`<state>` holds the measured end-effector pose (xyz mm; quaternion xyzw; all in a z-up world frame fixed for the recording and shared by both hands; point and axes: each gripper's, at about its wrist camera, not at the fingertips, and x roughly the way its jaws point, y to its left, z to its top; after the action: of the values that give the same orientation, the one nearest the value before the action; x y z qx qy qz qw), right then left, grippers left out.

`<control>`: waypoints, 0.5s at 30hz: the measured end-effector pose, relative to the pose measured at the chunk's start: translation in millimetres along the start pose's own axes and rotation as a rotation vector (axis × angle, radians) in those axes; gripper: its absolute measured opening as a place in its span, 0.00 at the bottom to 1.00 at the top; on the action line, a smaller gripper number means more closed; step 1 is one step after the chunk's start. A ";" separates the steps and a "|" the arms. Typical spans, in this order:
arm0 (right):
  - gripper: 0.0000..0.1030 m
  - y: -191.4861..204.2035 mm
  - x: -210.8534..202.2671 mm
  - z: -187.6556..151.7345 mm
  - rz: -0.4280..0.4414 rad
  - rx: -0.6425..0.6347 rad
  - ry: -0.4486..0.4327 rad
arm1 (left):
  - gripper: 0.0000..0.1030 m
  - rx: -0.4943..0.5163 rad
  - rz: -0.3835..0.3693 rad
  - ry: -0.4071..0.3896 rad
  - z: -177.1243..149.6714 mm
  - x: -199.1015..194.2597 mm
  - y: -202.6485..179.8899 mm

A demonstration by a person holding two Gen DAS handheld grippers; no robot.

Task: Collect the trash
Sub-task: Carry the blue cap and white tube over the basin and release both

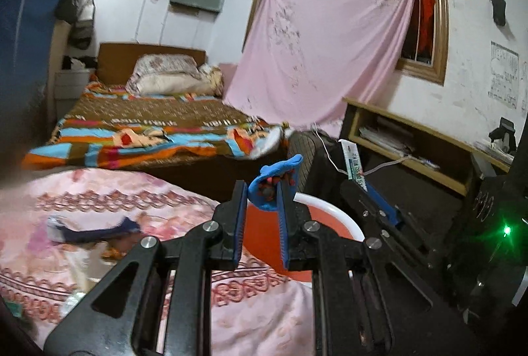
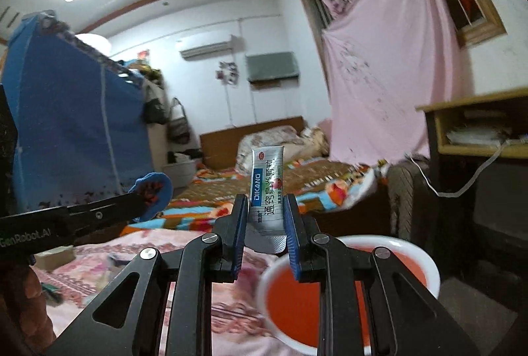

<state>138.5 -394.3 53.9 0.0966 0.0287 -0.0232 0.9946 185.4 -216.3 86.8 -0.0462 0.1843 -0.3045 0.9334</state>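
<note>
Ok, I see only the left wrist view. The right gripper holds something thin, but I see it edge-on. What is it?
Observer: The right gripper is shut on a white sachet with a blue DIKANG label. The sachet stands upright.
Operator: Where is the basin from there?
Observer: The orange basin sits low, slightly to the right of that gripper's fingers.
Operator: Does anything lie on the pink quilt that I miss?
Observer: Yes, a small brown box lies on the pink quilt. In the right wrist view it appears below the left gripper.
</note>
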 end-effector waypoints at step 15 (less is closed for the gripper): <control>0.20 -39.1 27.3 -24.5 -0.129 0.103 0.188 | 0.03 -0.110 -0.054 0.270 -12.1 87.9 -13.4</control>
<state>162.3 -429.0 20.7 0.1472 0.1266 -0.0795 0.9777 239.1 -278.3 50.4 -0.0609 0.3231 -0.3224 0.8877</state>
